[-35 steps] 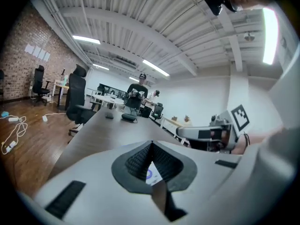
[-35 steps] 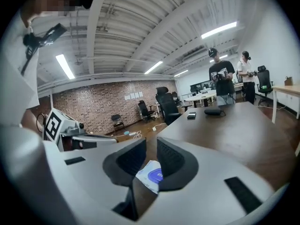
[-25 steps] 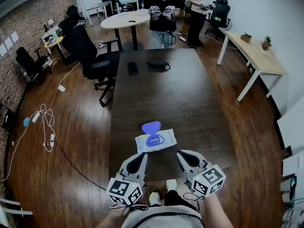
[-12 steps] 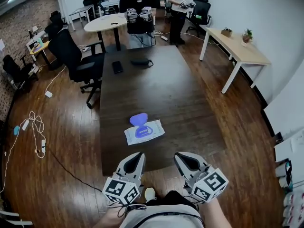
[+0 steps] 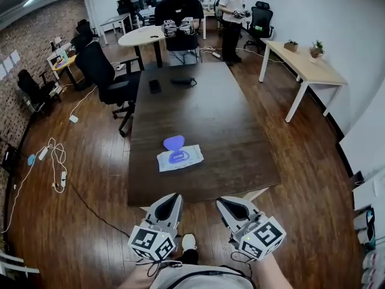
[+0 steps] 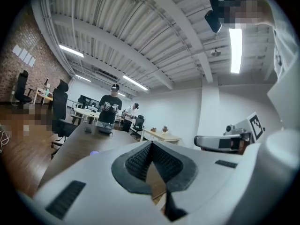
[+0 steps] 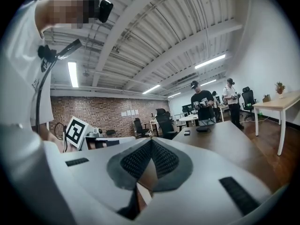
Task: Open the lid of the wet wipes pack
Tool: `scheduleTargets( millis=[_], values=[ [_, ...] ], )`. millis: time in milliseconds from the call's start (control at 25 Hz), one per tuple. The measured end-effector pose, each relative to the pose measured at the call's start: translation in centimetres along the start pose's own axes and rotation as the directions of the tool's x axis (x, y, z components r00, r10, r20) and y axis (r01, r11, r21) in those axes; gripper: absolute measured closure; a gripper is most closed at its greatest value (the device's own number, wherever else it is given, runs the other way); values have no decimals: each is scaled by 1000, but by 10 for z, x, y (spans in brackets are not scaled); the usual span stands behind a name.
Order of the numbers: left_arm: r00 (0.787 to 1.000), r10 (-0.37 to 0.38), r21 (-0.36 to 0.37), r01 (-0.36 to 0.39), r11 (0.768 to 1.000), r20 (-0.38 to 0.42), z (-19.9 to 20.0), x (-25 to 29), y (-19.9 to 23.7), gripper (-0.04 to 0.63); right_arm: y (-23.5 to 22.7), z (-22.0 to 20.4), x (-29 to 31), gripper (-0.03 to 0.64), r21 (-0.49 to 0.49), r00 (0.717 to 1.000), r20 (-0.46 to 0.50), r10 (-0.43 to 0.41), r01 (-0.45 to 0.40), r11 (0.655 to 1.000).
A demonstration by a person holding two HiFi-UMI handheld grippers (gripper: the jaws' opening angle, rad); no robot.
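The white wet wipes pack (image 5: pixel 180 158) lies flat on the dark table (image 5: pixel 228 137), towards its near end. Its blue lid (image 5: pixel 174 141) stands flipped open on the far side, and a blue oval shows on the pack's top. Both grippers hang below the table's near edge, well short of the pack and touching nothing. My left gripper (image 5: pixel 173 198) (image 6: pixel 151 144) is shut, its ribbed pads meeting with nothing between them. My right gripper (image 5: pixel 224 201) (image 7: pixel 151 142) is shut and empty too. Both point level towards the table.
A phone (image 5: pixel 154 86) and a black pouch (image 5: pixel 183 81) lie at the table's far end, where a person (image 5: pixel 178 17) stands holding grippers. A black office chair (image 5: pixel 108 77) is at the left, cables (image 5: pixel 54 155) on the floor, a light desk (image 5: pixel 301 56) at the right.
Both grippers have drawn back from the pack and off the table's near edge. The pack now lies farther away in the head view, its lid open throughout.
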State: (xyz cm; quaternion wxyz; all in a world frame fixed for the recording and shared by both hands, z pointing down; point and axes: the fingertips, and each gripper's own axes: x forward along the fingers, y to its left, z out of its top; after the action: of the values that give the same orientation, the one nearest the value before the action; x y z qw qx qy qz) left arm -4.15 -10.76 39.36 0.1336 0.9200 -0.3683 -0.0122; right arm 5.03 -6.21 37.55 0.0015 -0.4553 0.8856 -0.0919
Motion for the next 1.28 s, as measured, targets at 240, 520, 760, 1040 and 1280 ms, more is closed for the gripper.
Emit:
scheduleTargets(
  millis=[240, 520, 760, 1040, 1280],
  values=[
    [1000, 21, -21, -21, 1000, -3, -35, -47, -81, 594, 27, -33, -80, 609, 5, 1000, -13, 27, -27, 1000],
    [997, 77, -13, -77, 997, -1, -60, -107, -154, 594, 66, -53, -163, 609, 18, 998, -22, 52, -52, 998],
    [994, 111, 0, -111, 994, 19, -56, -144, -184, 594, 93, -50, -200, 609, 16, 997, -2, 81, -81, 997],
    [994, 102, 28, -103, 994, 49, -41, -164, -196, 594, 117, -39, -217, 609, 6, 996, 29, 88, -88, 996],
    [997, 64, 28, -65, 997, 53, -35, -177, -183, 594, 136, -38, -206, 609, -2, 998, 30, 60, -60, 998]
  ],
)
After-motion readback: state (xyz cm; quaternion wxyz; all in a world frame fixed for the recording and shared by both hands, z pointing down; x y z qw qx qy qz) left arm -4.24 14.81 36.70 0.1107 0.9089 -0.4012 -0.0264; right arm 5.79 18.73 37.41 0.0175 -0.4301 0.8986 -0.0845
